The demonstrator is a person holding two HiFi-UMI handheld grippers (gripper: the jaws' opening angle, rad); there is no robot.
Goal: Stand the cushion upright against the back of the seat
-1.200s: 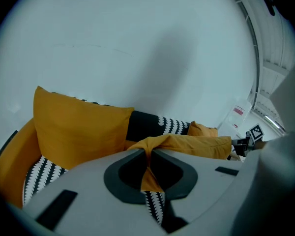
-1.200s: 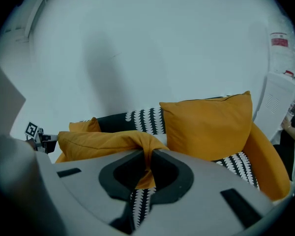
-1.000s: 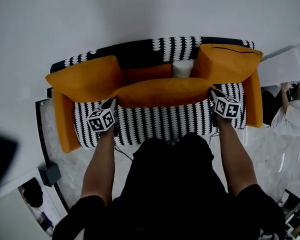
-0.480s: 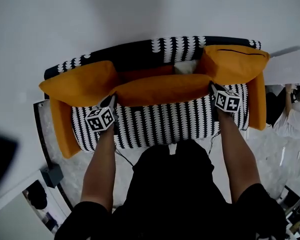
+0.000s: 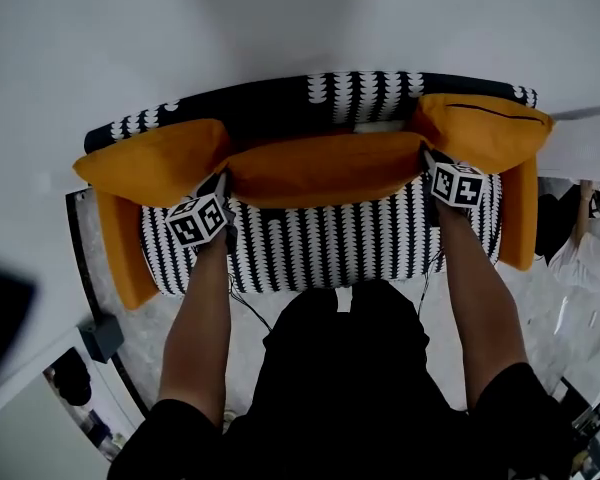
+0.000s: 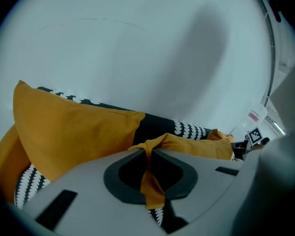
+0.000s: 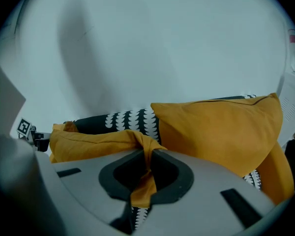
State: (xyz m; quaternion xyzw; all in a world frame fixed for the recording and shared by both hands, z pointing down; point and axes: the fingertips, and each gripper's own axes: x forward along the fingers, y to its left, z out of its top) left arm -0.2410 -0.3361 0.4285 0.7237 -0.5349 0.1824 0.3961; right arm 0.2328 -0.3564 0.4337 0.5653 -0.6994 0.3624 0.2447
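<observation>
Over the rear of the sofa seat (image 5: pixel 330 253), long orange cushion (image 5: pixel 325 168) hangs between the two grippers, one end in each.

- Left gripper (image 5: pixel 223 184): jaws nearly together, pinching the cushion's left corner. Its own view shows a fold of orange fabric clamped in the gripper (image 6: pixel 148 156), with the cushion body (image 6: pixel 196 146) trailing off to the right.
- Right gripper (image 7: pixel 148 167): same state, jaws nearly together on the right corner (image 5: pixel 427 158), with the cushion body (image 7: pixel 88 139) running off to the left.
- Long axis: side to side, parallel to the backrest (image 5: pixel 365 86) and stretched between the grips.
- Key relation: backrest lies just beyond the cushion, on the far side from the person. Cushion sits close in front of it; contact cannot be confirmed.
- Neither hand is nearer; both ends look about level, so the push back should be even, I judge.
- Flanks: left end cushion (image 5: pixel 150 160) and right end cushion (image 5: pixel 485 128) stand at the sofa's two ends, and the held cushion fits between them.
- Writing: none legible. Only black-and-white square patterns on the marker cubes (image 5: pixel 198 220). A white label (image 6: pixel 254 116) with a pink mark is too small to read.
</observation>
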